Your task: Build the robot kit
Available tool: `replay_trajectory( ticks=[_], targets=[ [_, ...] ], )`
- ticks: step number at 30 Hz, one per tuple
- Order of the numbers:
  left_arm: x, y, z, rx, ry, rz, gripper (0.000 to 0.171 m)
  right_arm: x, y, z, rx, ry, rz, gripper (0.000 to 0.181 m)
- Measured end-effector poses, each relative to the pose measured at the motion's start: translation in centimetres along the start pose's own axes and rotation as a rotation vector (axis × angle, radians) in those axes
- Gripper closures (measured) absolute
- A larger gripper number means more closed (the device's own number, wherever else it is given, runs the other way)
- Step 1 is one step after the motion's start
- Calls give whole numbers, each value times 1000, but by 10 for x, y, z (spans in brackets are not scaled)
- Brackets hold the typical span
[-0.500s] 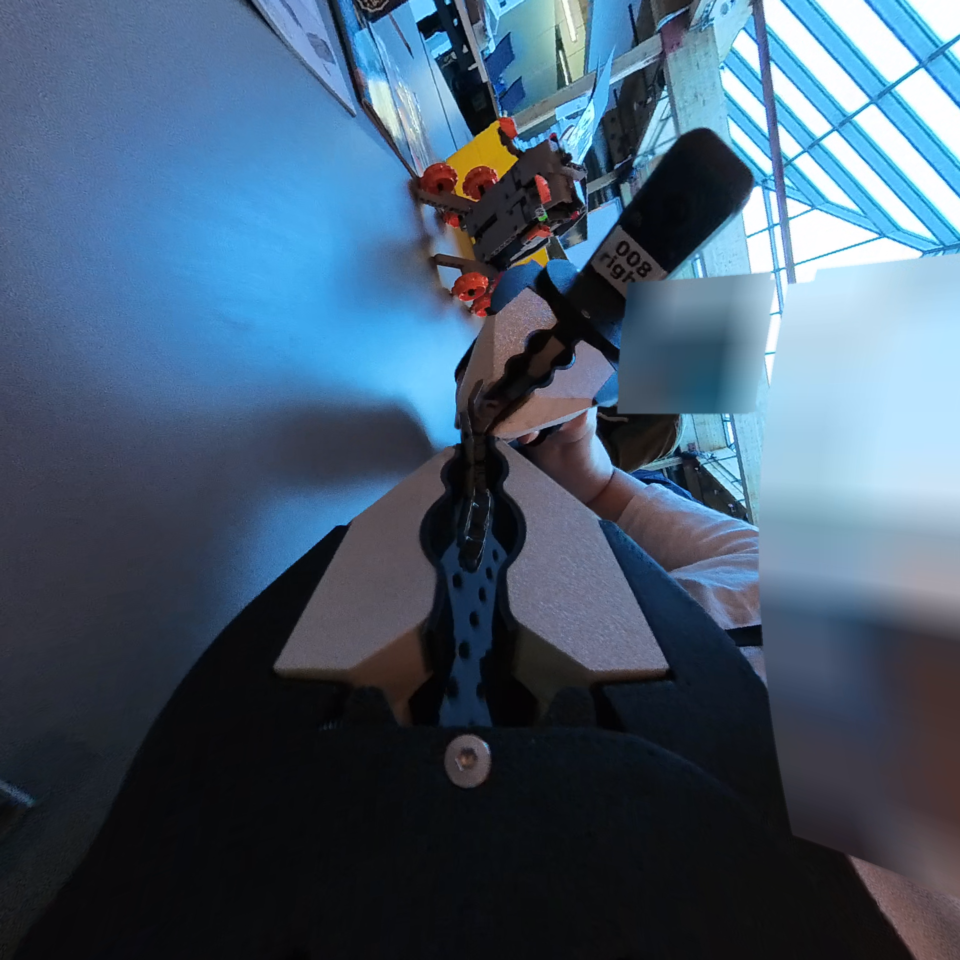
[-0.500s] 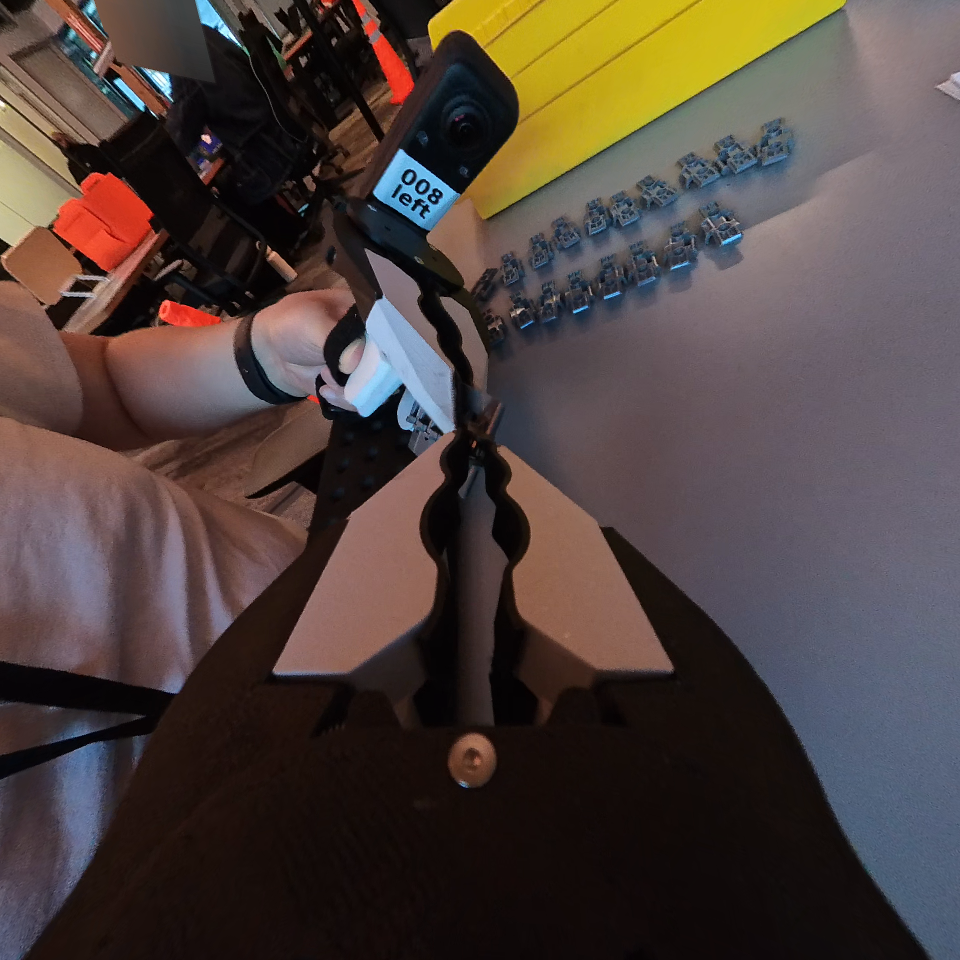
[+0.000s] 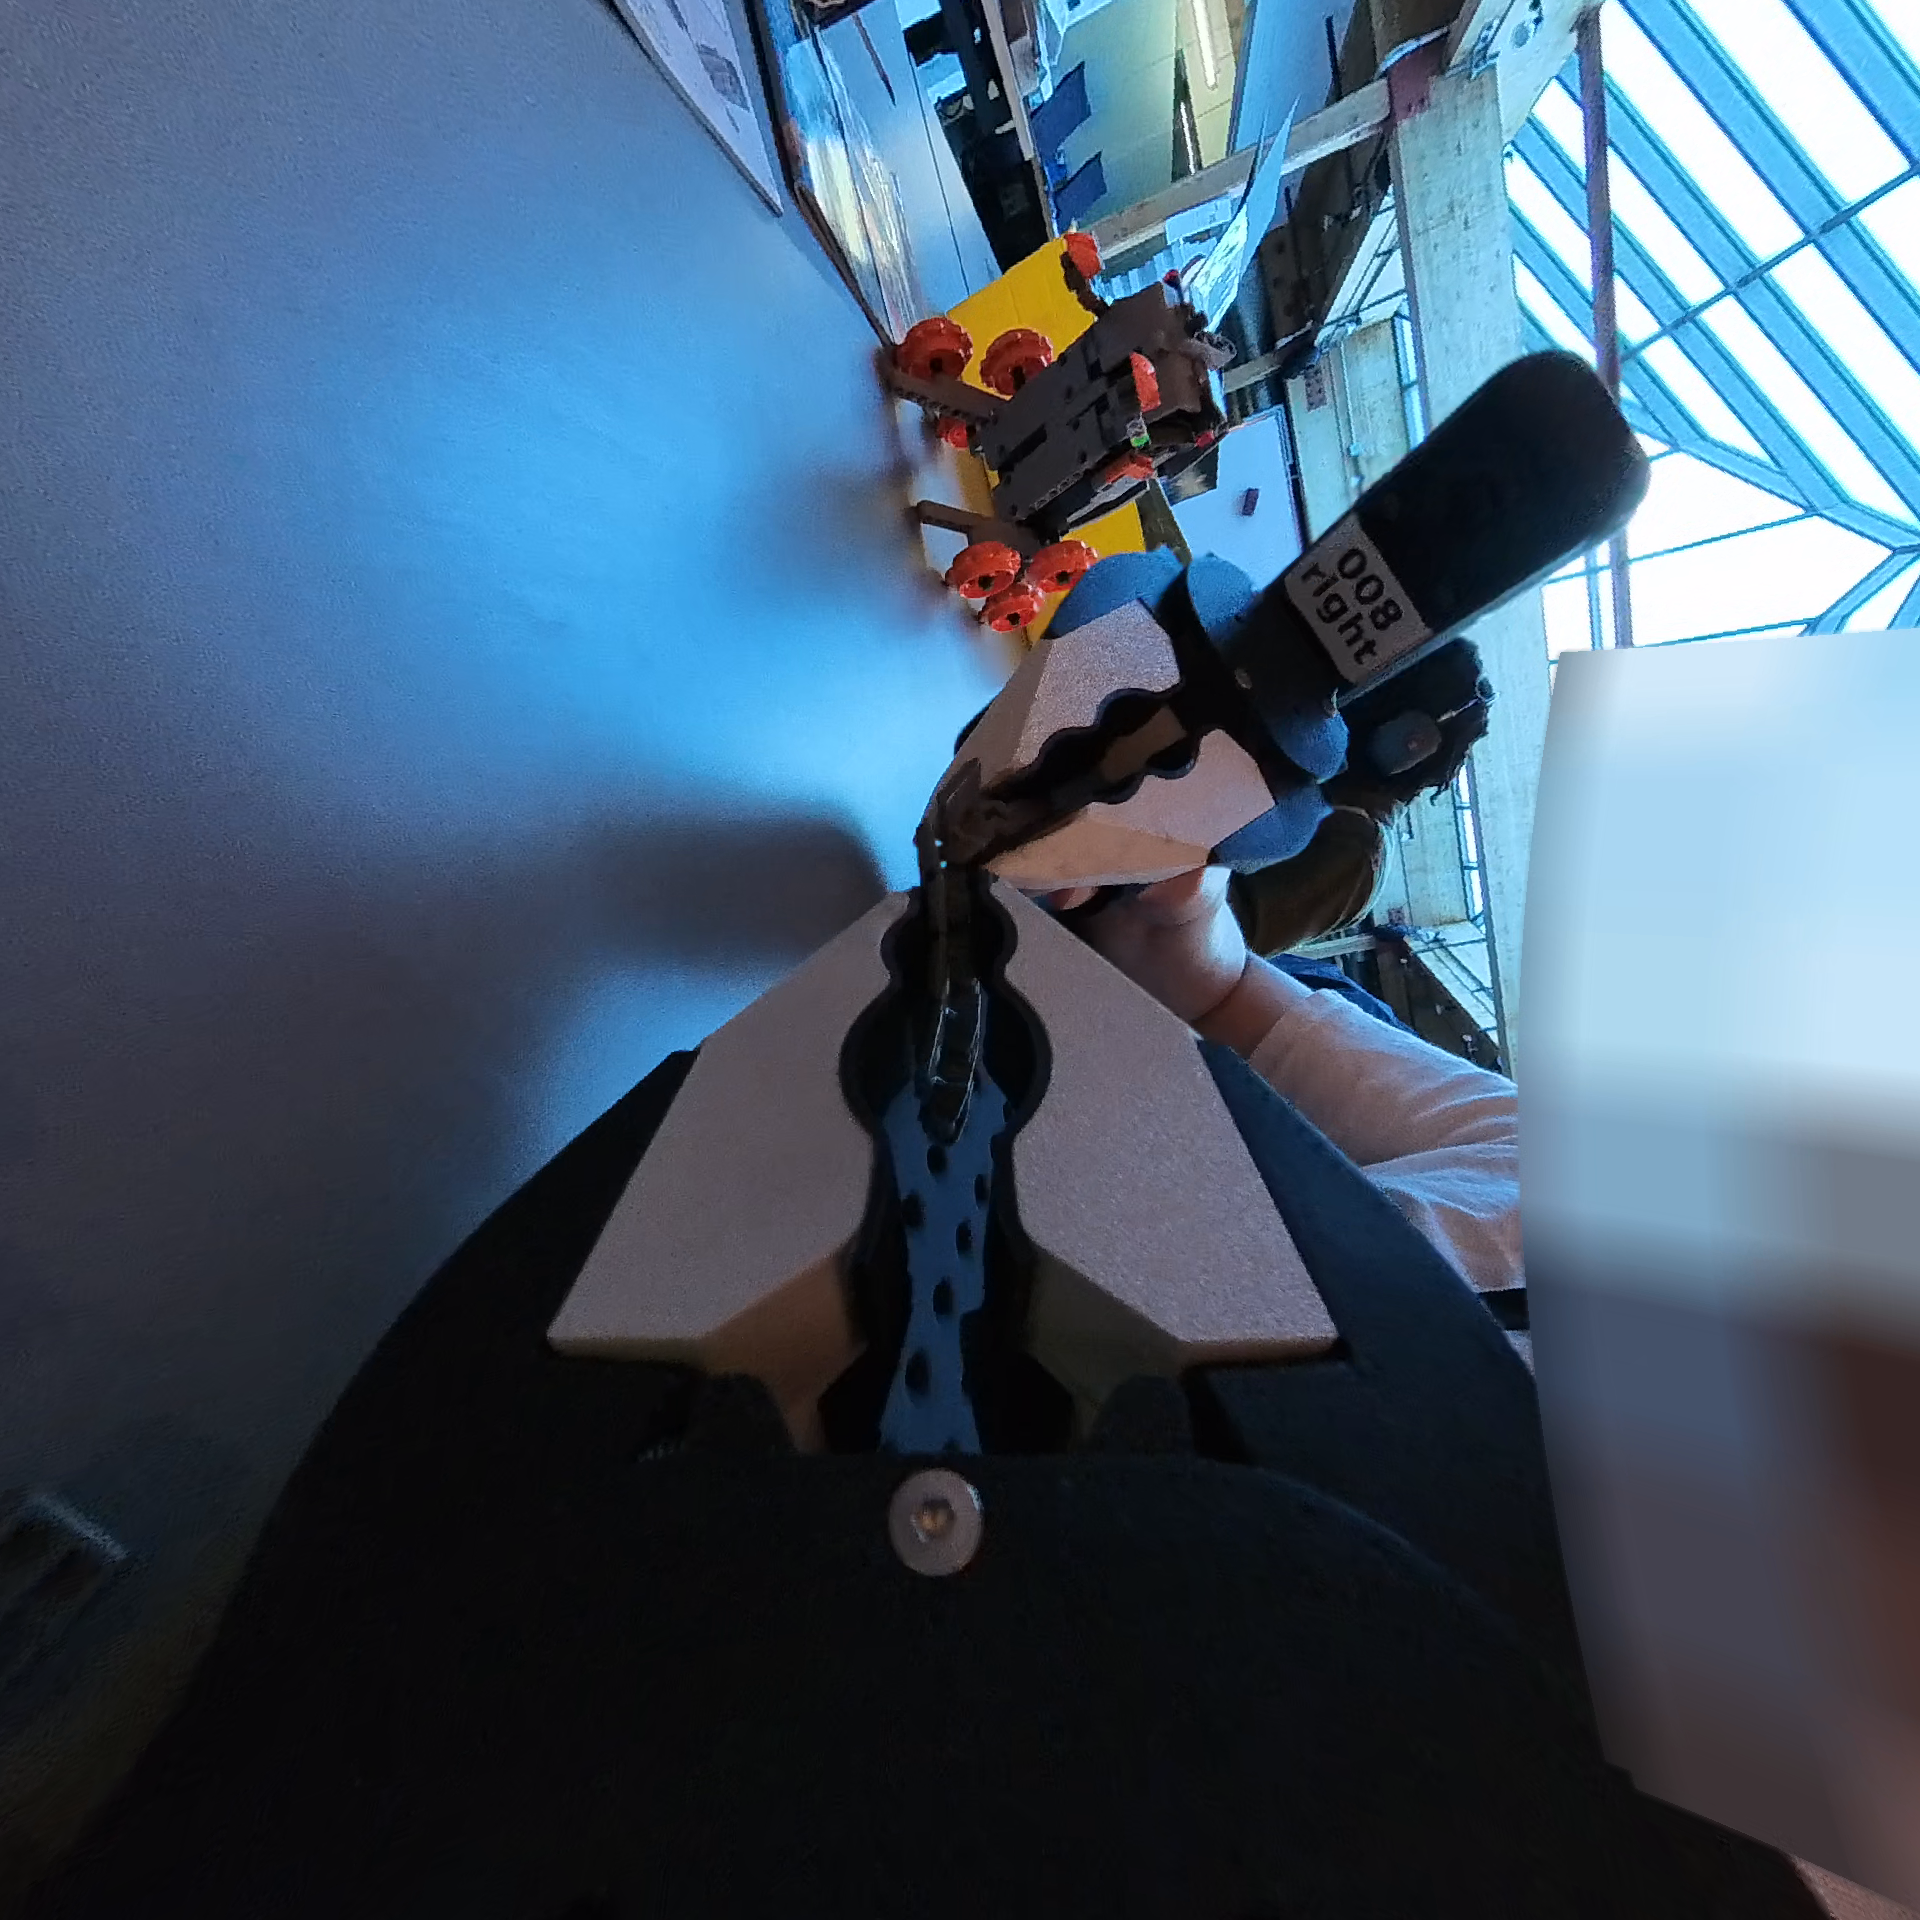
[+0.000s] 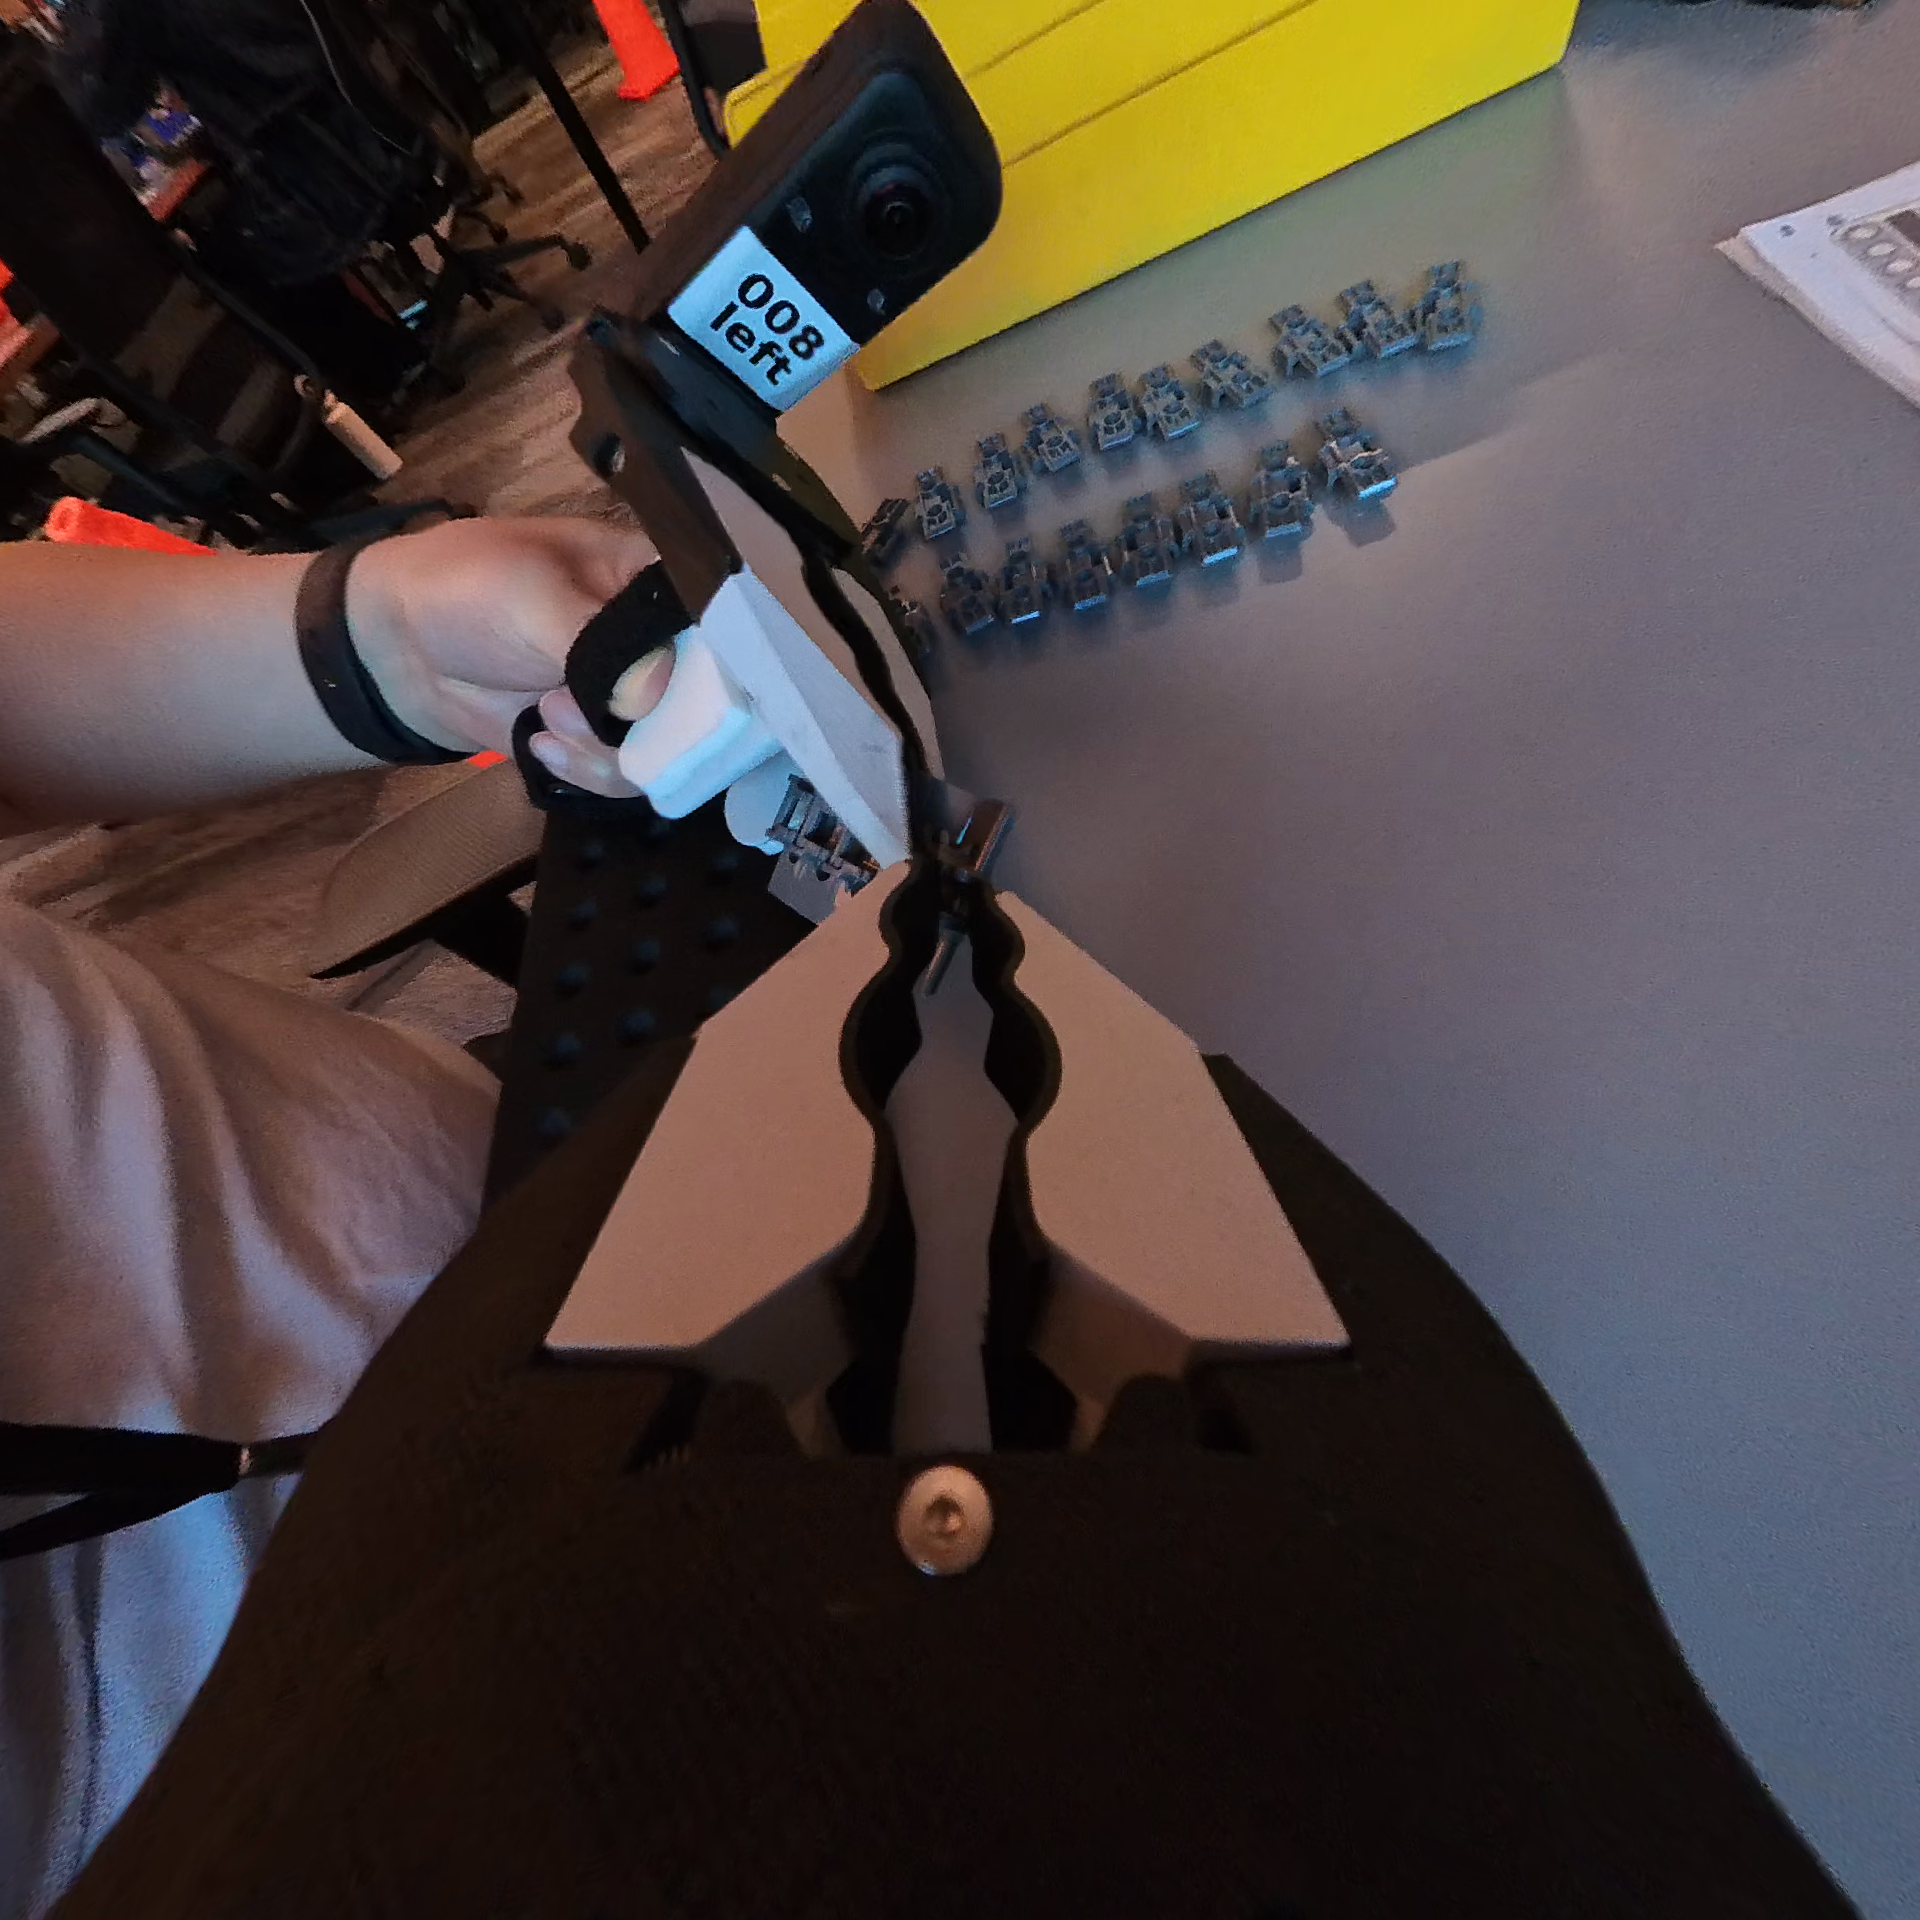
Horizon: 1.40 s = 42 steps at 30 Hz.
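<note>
Grey tabletop (image 4: 1558, 831), yellow box (image 4: 1195, 135), two rows of small grey brick parts (image 4: 1174, 488), glazed roof beyond | left tool (image 3: 951, 904) and right tool (image 4: 951, 894) tip to tip, both clamped narrow on one small dark brick piece (image 4: 971, 842).

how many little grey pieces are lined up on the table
About 18: ten in the back row, eight in the front row, on the table beside the yellow box. The left gripper covers one end of both rows, so more may be hidden.
</note>
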<state>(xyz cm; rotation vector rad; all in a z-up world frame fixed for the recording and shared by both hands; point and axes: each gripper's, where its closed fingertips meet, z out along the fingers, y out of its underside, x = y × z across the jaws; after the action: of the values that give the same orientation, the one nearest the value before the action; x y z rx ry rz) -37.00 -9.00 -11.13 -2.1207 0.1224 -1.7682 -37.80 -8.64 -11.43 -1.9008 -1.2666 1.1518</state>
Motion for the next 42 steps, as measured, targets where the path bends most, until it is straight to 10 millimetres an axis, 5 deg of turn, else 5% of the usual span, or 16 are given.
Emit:
replay_trajectory(
  ticks=[18, 42],
  targets=[
    [1, -6, -5, 38, 35, -50, 168, 3, -8, 4, 54, 217, -166, 174],
    [8, -1, 6, 13, -85, 237, 166, -5, -6, -10, 49, -350, 384, 176]
  ],
)
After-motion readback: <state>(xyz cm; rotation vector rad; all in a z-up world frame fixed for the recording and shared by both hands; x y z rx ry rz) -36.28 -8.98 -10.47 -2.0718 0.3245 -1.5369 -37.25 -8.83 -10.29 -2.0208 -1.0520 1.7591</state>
